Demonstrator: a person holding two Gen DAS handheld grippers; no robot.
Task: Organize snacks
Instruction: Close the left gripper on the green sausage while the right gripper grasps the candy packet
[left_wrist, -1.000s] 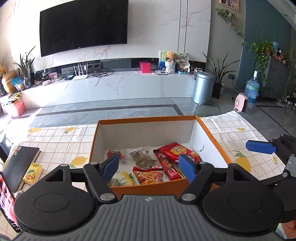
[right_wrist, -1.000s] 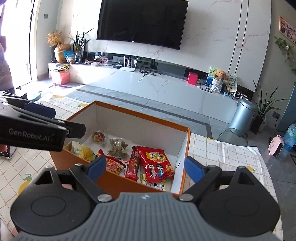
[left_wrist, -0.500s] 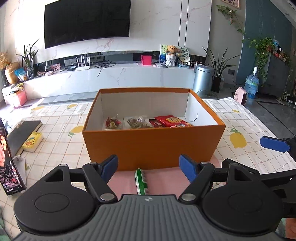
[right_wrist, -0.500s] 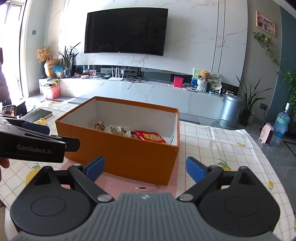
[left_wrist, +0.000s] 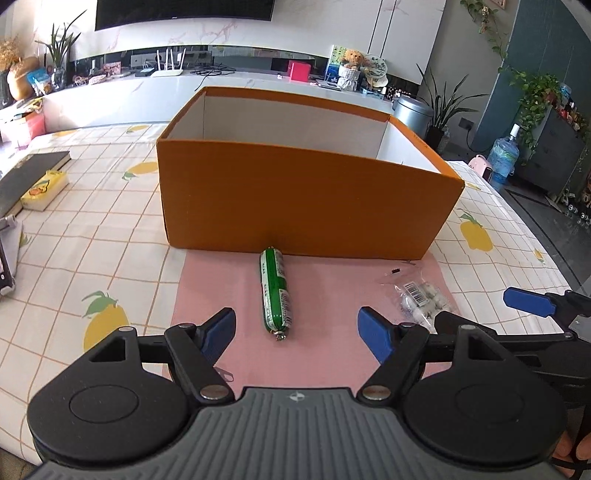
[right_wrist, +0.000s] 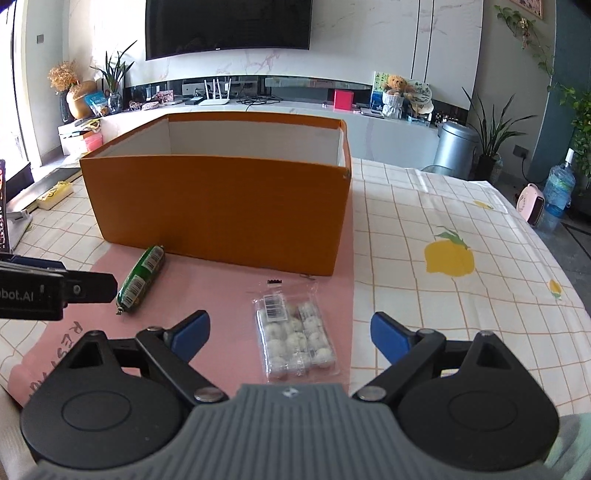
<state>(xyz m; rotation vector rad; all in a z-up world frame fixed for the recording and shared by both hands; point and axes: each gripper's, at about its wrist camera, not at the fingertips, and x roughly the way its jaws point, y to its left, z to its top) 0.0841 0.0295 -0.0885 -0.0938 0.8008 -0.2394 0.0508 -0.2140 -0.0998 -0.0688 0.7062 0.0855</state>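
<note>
An orange box (left_wrist: 295, 199) stands on the table, its contents hidden behind its near wall; it also shows in the right wrist view (right_wrist: 218, 206). A green sausage stick (left_wrist: 275, 293) lies on a pink mat (left_wrist: 325, 350) in front of the box, just ahead of my open, empty left gripper (left_wrist: 297, 334). A clear packet of white candies (right_wrist: 295, 336) lies on the mat between the fingers of my open, empty right gripper (right_wrist: 290, 338). The sausage (right_wrist: 142, 278) and the packet (left_wrist: 417, 301) each show in the other view too.
A lemon-print checked tablecloth (right_wrist: 443, 258) covers the table. A black book (left_wrist: 26, 177) and a yellow pack (left_wrist: 44, 190) lie at the far left. The left gripper's finger (right_wrist: 88, 288) reaches in at the left of the right wrist view.
Both grippers have dropped and pulled back from over the box to low in front of it. The snacks inside went out of sight; the sausage and candy packet came into view.
</note>
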